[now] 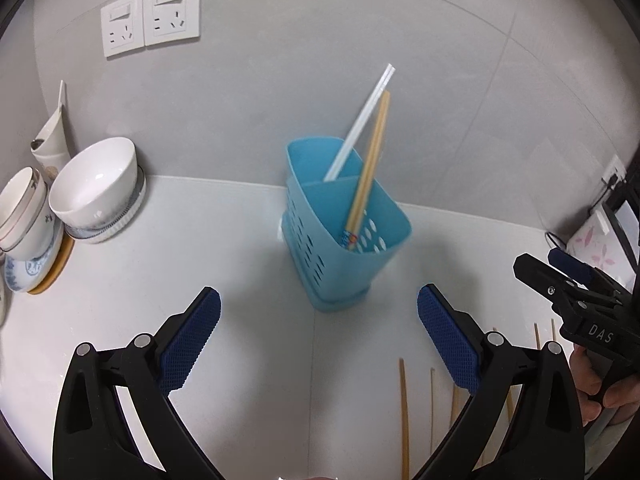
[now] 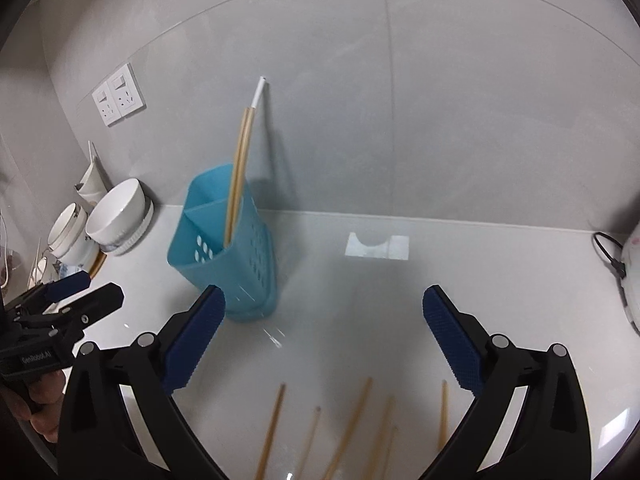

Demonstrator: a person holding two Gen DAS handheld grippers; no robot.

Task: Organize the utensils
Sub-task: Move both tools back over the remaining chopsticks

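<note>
Both tongs, left and right, wide, empty; blue holder near wall; bare counter rightward.

I see open counter to the right of the blue holder, while stacked bowls block the left corner, loose chopsticks litter the near edge, and an appliance cord crowds the far right.

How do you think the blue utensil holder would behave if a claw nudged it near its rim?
The blue utensil holder looks like thin perforated plastic, so it is probably light and would slide easily on the smooth white counter. It is tall over a narrow base, and the chopsticks lean high above the rim, so a high push might tip it.
</note>
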